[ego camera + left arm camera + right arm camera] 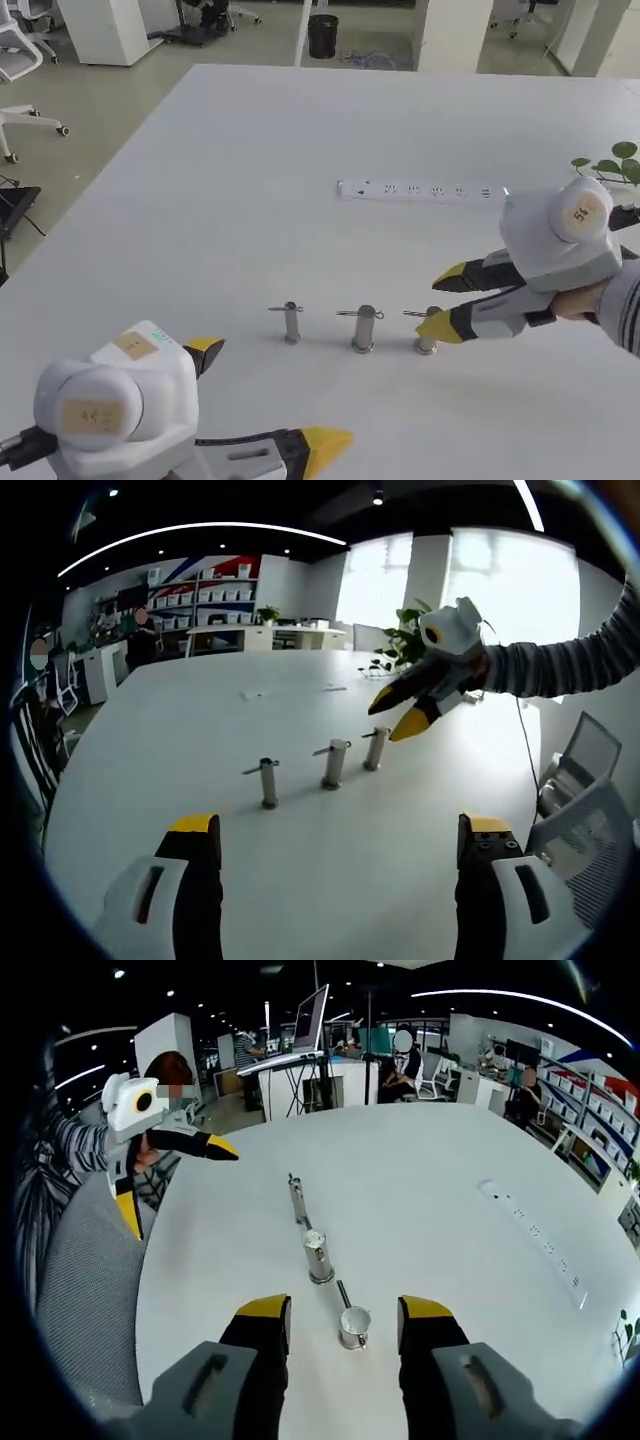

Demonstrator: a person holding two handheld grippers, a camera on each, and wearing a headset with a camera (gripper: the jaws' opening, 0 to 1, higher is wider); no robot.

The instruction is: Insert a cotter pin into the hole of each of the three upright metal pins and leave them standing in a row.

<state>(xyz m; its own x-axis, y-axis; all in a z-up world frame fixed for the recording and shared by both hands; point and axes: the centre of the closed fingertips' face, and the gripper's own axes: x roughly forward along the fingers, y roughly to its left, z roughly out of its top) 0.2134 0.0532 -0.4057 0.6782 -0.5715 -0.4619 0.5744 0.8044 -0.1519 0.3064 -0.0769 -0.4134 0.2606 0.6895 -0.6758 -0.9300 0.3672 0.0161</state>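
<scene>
Worktop (300,150): white, broad, power strip (420,190) at far side.
Right tool (443,299): jaws apart, rightmost pin (353,1328) between tips, contact unclear. Nearer hand by far.
Left tool (265,392): jaws apart, empty, well short of row.
Three metal pins (363,330): upright, row runs left-right.
Cotter pin (352,313) through each top, axis horizontal, along row. Rightmost partly hidden by jaw.

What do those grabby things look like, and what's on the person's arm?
The left gripper and right gripper each have a chunky white-grey body, black jaws and yellow tips. Each carries a tan sticker. The person's sleeve is grey-striped.
</scene>
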